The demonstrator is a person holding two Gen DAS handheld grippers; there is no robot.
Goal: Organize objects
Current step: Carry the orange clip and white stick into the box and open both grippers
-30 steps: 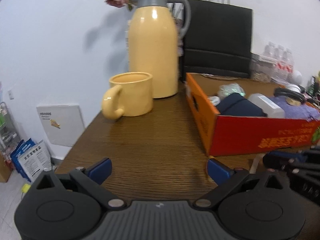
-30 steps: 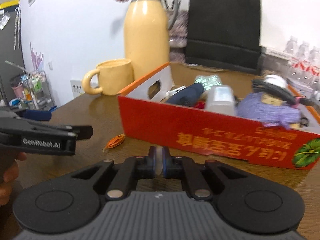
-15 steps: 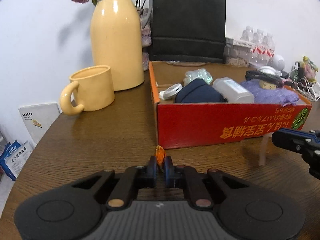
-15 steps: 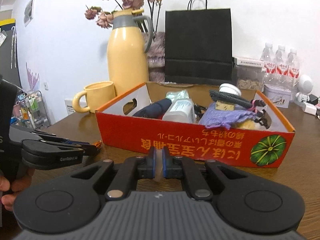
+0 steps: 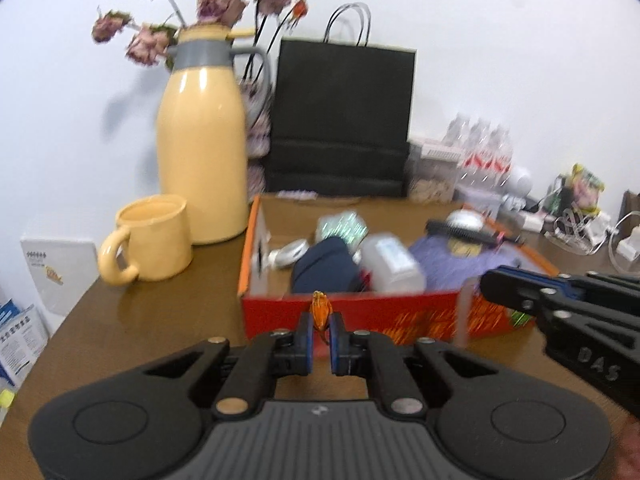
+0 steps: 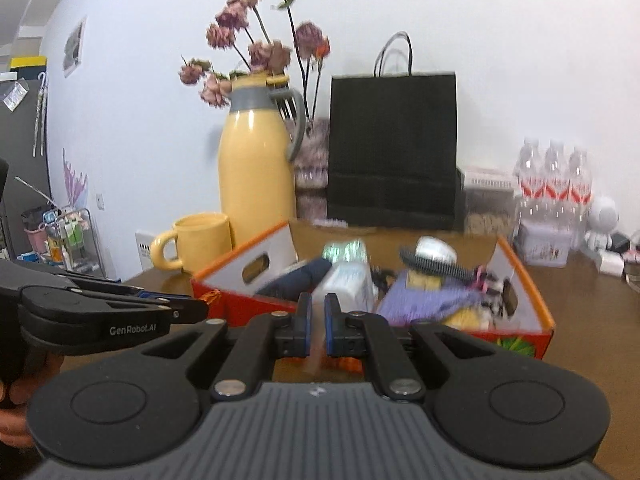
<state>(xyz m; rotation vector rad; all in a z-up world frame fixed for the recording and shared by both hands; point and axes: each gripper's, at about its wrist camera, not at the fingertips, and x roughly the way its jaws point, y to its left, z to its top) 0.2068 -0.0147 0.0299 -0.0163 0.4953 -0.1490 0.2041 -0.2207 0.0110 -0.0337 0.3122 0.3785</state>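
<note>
we see our left gripper (image 5: pixel 321 334) pinched tight on a small orange thing (image 5: pixel 321 309), which sticks up between the blue pads and sits in front of the near red wall of the box (image 5: pixel 360 312). our right gripper (image 6: pixel 316 322) is closed on a thin clear strip (image 5: pixel 462 316); in the right view it is only a pale blur between the pads, in the left view it hangs down from the tip in front of the box.

edges: the box is open-topped with an orange rim and is crowded with a dark pouch (image 5: pixel 324 266), a white bottle (image 5: pixel 390 262), a purple cloth (image 5: pixel 464 264) and a black comb (image 6: pixel 436 266). bare floor shows at its back left corner. the brown table (image 5: pixel 160 316) is open to the left of the box up to the yellow mug (image 5: pixel 150 250) and the yellow jug (image 5: pixel 202 152). a black paper bag (image 5: pixel 340 120) stands against the wall behind the box. water bottles (image 6: pixel 554 176) crowd the back right. the table edge drops off at the left.

versus a second ago: the left jaws were wide open over bare table, now closed on the orange thing, which lay on the table beside the box. both grippers sit higher, and we look down into the box more. the right grip is unchanged.
</note>
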